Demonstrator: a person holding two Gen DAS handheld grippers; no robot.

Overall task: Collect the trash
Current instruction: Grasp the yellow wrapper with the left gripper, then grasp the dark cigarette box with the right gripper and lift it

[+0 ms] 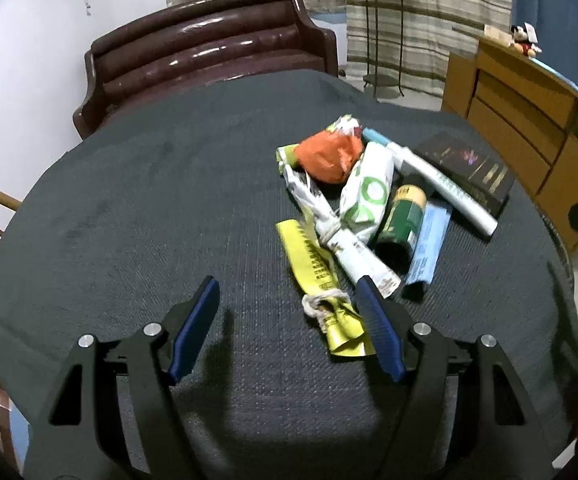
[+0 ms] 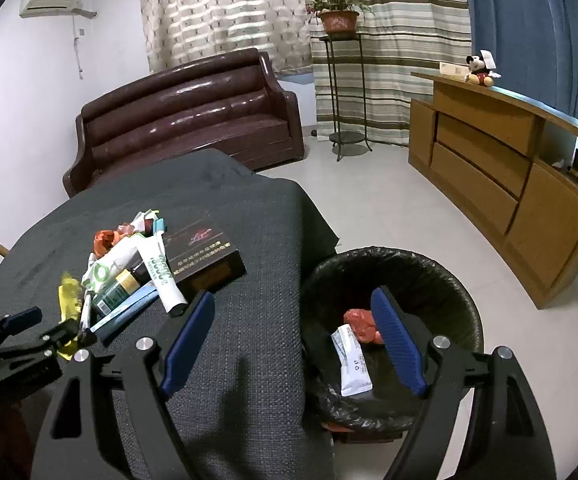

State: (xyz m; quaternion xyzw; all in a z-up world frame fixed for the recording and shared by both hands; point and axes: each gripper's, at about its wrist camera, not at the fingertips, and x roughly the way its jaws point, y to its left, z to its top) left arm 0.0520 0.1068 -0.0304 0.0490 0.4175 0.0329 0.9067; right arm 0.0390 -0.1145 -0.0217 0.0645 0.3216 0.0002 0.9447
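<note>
We are in a home living room: a brown leather sofa (image 2: 185, 120) against the wall, patterned curtains (image 2: 225, 12), a potted plant (image 2: 339, 14) on a stand, a wooden sideboard (image 2: 501, 184), an air conditioner (image 2: 55, 0), tiled floor (image 2: 373, 208).

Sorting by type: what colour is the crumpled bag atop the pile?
Orange, clearest in the left wrist view.

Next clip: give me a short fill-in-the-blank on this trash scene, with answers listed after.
1. The bin beside the table is lined with a ____ bag.
2. The crumpled bag atop the pile is ____.
3. The yellow wrapper is tied with ____.
4. The jaws of the left gripper are ____.

Answers: black; orange; string; open
</note>
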